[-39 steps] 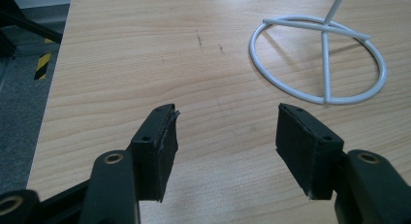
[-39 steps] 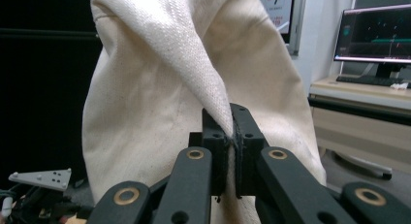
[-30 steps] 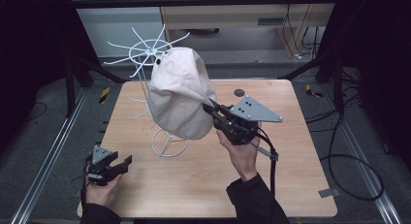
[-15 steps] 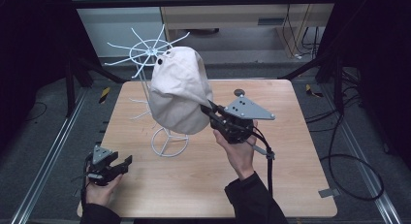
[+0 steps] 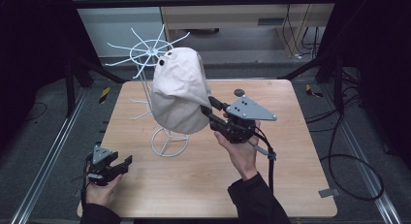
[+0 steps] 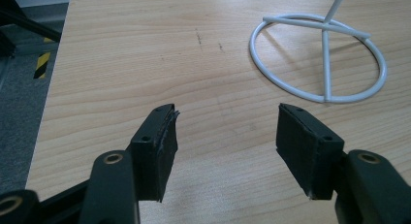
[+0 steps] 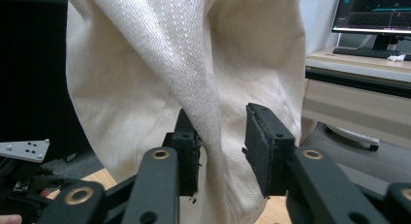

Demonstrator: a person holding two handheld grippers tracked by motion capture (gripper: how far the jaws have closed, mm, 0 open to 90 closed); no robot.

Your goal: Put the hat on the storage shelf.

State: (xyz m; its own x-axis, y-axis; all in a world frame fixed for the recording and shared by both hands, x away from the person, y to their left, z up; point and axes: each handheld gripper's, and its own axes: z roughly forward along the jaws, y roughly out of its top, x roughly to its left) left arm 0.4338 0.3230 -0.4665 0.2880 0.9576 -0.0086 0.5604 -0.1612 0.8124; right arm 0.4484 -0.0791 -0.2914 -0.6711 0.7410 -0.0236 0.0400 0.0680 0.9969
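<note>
- A cream cap (image 5: 180,90) hangs over a white wire stand (image 5: 154,78) that rises from a ring base on the table (image 5: 291,151); the stand is the landmark here. The cap drapes down the stand's right side, crown up near the spoked top, so the fabric sags under its own weight.
- The right gripper (image 5: 213,107) reaches in from the right of the stand, its tips at the cap's lower edge. In the right gripper view a fold of the cloth (image 7: 194,88) runs between the jaws, pressed against the left pad, while a clear gap remains on the other side: the jaws are parted around the fold, not clamped on it.
- That placement suits taking the cap by its hem, probably to lift it off or settle it on the stand; which, I cannot tell.
- The left gripper (image 5: 114,162) rests low, well in front and to the left of the stand, near the table's front edge. Its jaws stand wide apart with nothing between them, over bare wood, the ring base (image 6: 317,56) just beyond. It seems parked out of the way.
- A small dark disc (image 5: 239,92) lies behind and right of the stand.
</note>
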